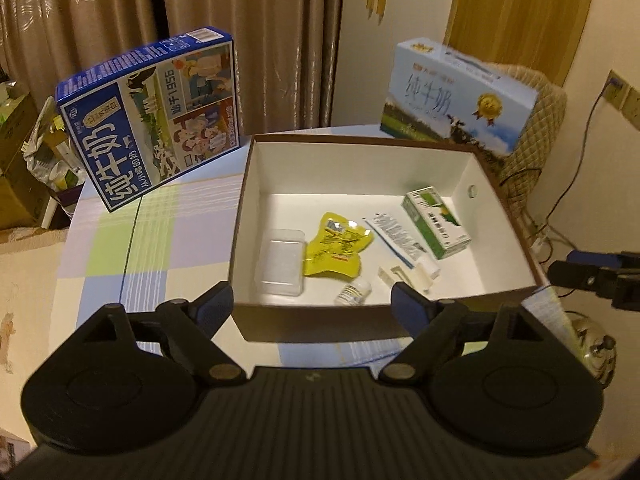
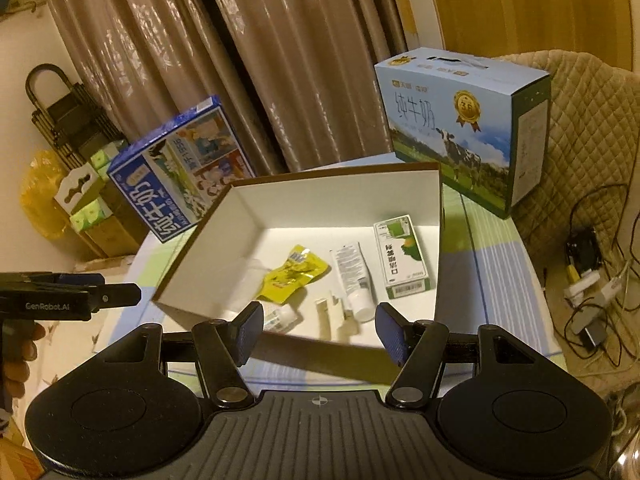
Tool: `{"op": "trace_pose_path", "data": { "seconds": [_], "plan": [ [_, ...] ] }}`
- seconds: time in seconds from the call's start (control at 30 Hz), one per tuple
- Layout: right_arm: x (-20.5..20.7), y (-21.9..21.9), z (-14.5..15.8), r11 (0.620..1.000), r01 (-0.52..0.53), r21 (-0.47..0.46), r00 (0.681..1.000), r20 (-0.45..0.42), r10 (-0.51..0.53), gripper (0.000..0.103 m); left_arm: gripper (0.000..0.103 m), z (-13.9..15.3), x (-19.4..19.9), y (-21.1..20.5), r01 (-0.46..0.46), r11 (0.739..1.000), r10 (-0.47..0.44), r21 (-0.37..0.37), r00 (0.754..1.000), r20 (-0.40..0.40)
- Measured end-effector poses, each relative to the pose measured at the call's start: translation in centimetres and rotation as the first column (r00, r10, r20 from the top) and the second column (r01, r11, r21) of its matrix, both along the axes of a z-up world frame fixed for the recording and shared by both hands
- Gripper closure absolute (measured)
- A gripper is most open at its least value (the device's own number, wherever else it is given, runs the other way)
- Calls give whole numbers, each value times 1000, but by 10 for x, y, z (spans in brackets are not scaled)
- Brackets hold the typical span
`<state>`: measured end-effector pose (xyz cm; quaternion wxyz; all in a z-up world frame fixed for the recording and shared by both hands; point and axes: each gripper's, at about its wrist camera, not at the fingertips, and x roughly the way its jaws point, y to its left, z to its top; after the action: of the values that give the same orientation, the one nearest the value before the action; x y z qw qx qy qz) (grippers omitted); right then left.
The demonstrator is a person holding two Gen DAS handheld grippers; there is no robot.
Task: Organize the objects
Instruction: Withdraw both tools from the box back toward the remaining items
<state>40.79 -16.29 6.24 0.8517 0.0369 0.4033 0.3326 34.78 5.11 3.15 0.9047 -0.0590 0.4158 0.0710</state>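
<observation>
- Checked tablecloth (image 1: 132, 248) carried a brown box (image 1: 384, 322), white inside, with milk cartons (image 2: 464, 128) at the far side.
- Inside the box lay a clear tub (image 1: 280, 266), yellow pouch (image 1: 336, 248), tube (image 2: 352, 276), green carton (image 1: 438, 222) and small bottle (image 1: 354, 292).
- My left tongs (image 1: 312, 304) were spread wide and empty, at the near wall.
- My right tongs (image 2: 318, 332) were spread too, pinching nothing.

Two wrist cams look down at a slant over the table (image 1: 160, 216), each from just behind its own gripper. Left cam sits near the open box's (image 1: 472, 160) front-left corner, right cam near front-right. Both share the box and two milk cartons (curtains behind).
</observation>
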Motion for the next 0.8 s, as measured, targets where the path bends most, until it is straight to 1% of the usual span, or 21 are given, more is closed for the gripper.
{"op": "trace_pose_path", "data": {
  "seconds": [0.17, 0.33, 0.5, 0.6, 0.8],
  "plan": [
    [-23, -10, 9, 1000, 2, 19, 1000, 5, -2, 44, 19, 7, -24, -13, 5, 1000, -5, -16, 1000, 10],
    [-44, -18, 13, 1000, 3, 27, 1000, 8, -4, 44, 19, 8, -46, -23, -2, 1000, 2, -20, 1000, 6],
    [-60, -24, 11, 1000, 0, 24, 1000, -3, 0, 44, 19, 6, -64, -29, -13, 1000, 13, -27, 1000, -8],
    [-68, -30, 9, 999, 3, 37, 1000, -23, -2, 44, 19, 2, -75, -32, -18, 999, 18, -38, 1000, -19],
    [-84, -37, 3, 1000, 5, 30, 999, -48, -3, 44, 19, -5, -97, -33, -43, 998, 41, -45, 998, -39]
  ]
}}
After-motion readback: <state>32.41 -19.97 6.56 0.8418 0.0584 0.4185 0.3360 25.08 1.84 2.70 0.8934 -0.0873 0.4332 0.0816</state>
